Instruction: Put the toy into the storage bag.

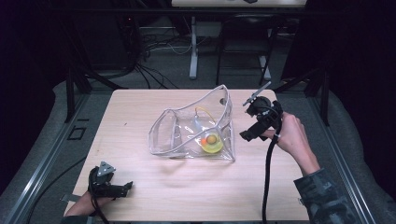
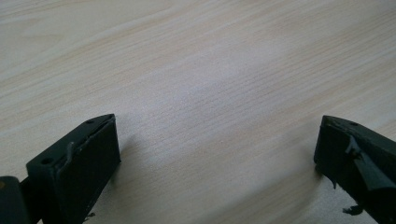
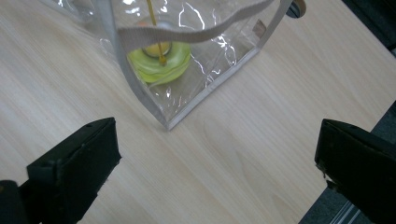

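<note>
The clear bag (image 1: 194, 128) — a yellow-green toy (image 1: 212, 143) seen inside — is left slumped mid-counter (image 1: 140, 191), the right tool (image 1: 248, 135) spread wide and empty just beside it, the left tool (image 1: 125, 186) wide too — a careless nudge could tip it.

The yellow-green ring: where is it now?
The yellow-green ring lies inside the clear bag at mid-table in the high view, near its right corner, left of the right gripper.

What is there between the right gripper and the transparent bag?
Nothing but bare wooden table. In the right gripper view, the open right gripper faces the transparent bag, whose bottom corner is apart from the jaws, with plain tabletop between them.
</note>
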A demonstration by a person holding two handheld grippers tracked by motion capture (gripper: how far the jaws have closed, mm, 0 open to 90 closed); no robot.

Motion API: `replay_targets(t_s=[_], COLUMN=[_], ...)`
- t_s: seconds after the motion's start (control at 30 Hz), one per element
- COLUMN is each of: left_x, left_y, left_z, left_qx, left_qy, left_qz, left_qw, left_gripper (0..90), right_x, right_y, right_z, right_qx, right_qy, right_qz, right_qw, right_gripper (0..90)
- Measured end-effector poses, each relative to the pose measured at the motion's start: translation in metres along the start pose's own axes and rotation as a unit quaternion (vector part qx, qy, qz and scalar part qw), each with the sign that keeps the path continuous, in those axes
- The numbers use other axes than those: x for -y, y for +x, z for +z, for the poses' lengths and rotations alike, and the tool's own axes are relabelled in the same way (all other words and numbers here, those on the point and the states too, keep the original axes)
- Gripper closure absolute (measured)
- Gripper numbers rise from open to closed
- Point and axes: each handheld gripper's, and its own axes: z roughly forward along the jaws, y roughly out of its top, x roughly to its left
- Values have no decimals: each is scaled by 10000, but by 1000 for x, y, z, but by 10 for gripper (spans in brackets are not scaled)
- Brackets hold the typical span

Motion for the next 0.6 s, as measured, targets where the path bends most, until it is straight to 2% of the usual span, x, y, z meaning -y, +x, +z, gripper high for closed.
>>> replay_targets(t_s=[0.07,0.13,0.17,0.3,0.43,0.6], left_x=[0,0,0,0,0,0], left_y=[0,0,0,0,0,0], left_z=[0,0,0,0,0,0], left_qx=[0,-5,-6,-6,2,5], left_qy=[-2,0,0,6,9,5], left_qz=[-1,6,6,4,9,10], left_qw=[10000,10000,10000,10000,10000,10000], left_gripper=[2,2,2,2,2,2], right_x=[4,11,18,31,47,67], right_y=[1,2,4,4,6,9], right_z=[5,13,20,32,43,63], right_qx=[-19,28,1,-110,-135,-231], right_qy=[-36,2,-38,-11,-100,14], right_qz=[55,11,78,198,336,480], right_qw=[10000,10000,10000,9997,9993,9986], right_gripper=[0,0,0,0,16,13])
